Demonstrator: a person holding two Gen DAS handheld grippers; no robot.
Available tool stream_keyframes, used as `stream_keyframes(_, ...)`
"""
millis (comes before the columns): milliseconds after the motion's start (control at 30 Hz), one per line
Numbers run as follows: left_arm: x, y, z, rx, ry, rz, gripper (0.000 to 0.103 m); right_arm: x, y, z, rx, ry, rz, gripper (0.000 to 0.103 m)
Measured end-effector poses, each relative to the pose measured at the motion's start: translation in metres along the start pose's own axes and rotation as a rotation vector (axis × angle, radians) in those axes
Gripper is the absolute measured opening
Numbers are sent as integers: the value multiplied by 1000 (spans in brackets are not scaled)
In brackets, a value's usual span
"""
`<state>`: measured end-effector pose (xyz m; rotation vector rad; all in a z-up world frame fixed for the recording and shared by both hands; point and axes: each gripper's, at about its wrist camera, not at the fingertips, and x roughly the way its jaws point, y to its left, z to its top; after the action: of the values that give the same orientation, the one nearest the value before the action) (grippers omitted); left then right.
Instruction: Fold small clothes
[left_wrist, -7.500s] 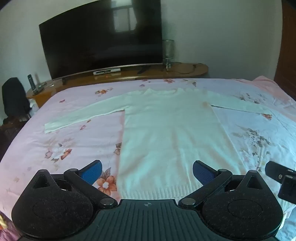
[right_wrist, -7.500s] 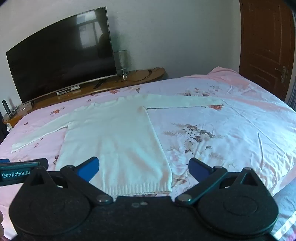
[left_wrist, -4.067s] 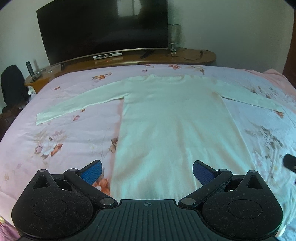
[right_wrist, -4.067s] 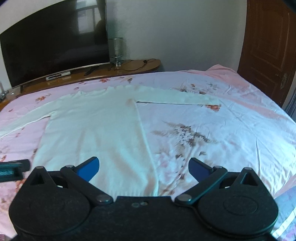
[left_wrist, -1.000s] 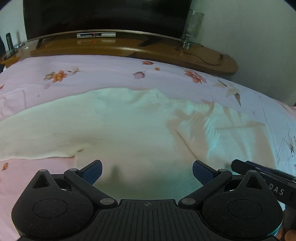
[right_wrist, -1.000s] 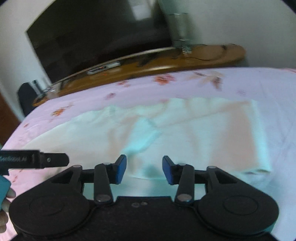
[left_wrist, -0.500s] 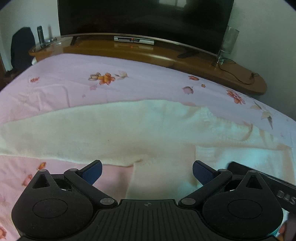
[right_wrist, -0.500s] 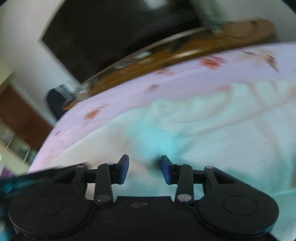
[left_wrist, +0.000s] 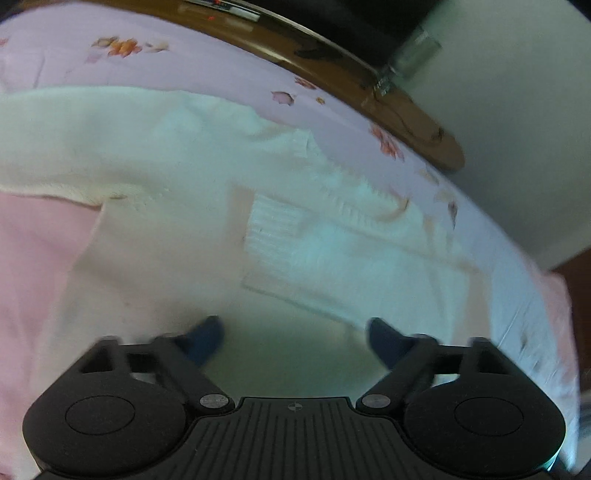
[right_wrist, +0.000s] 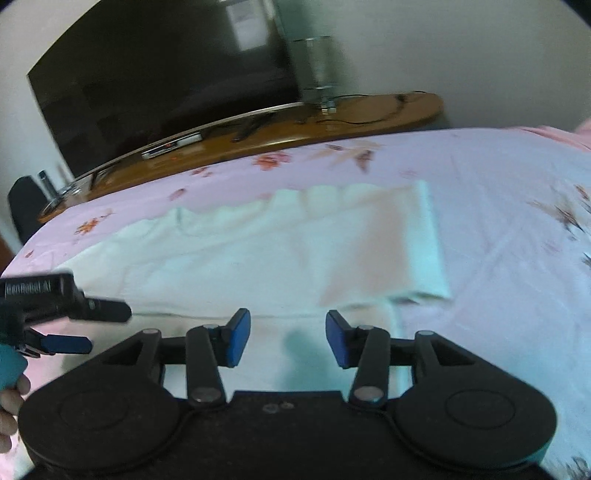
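Sweater (right_wrist: 258, 258) fills the middle of both views — a white knit lying flat on the pink floral bedsheet (right_wrist: 498, 192), with its right sleeve (right_wrist: 388, 240) folded across the chest so that the ribbed cuff (left_wrist: 275, 225) rests near the centre of the left wrist frame. The other sleeve (left_wrist: 55, 147) stretches to the left edge of that frame.

The left gripper (left_wrist: 295, 336) sits at the bottom of its own blurred view, its blue pads wide apart and closing, nothing pinched between them — only the sweater's body lies below. In the right wrist view it shows at the left edge (right_wrist: 70, 325).

The right gripper (right_wrist: 288, 341) hangs over the sweater at lower centre, its fingers partly apart and opening, with no cloth caught between them.

Across the top run a wooden TV stand (right_wrist: 332, 122) and a dark television (right_wrist: 166, 92).
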<state>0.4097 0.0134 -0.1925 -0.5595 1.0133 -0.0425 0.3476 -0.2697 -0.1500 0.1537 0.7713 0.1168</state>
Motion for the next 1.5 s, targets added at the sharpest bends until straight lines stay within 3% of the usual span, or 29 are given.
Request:
stream_keyframes(200,13,5,5,-144,-40,-60,81,-12,-15,-11,-17,-31,-97,47)
stream_keyframes(267,17,6,5,-174,-70,-89,62,-12,-18,-12,-17,-35,-127,47)
stream_keyframes(300,21,8,6,-189,-70,-115,35,-11,-20,-13,-10,-32,-127,47)
stream_keyframes(333,27,10,6,-206,-54,-134,24,-9,-20,-12,-5,-29,-128,47)
stream_keyframes(400,36,11,5,-226,-51,-126,23,-7,-20,-13,-15,-25,-143,47)
stream_keyframes(500,34,5,6,-196,-112,-111,3,-1,-21,-14,-21,-15,-165,48)
stream_keyframes(633,10,-9,23,-150,-223,-163,3,5,-27,-14,-12,-13,-219,56)
stream_keyframes(800,-30,-17,54,-70,-346,-191,3,20,-29,-9,2,-9,-238,57)
stream_keyframes(933,-47,2,63,-68,-402,-145,3,33,-28,-2,-4,-18,-253,46)
stream_keyframes(1067,-26,30,60,-80,-352,-39,3,41,-29,5,9,-39,-233,30)
stream_keyframes(1167,4,47,50,-53,-252,51,4,42,-34,6,65,-41,-200,12)
stream_keyframes(1233,11,51,46,-41,-228,94,4,42,-39,4,111,-42,-206,10)
stream_keyframes(1300,12,54,42,-39,-221,83,4,39,-41,2,139,-49,-221,9)
stream_keyframes(1500,-23,68,29,-28,-216,88,4,26,-43,2,156,-35,-243,11)
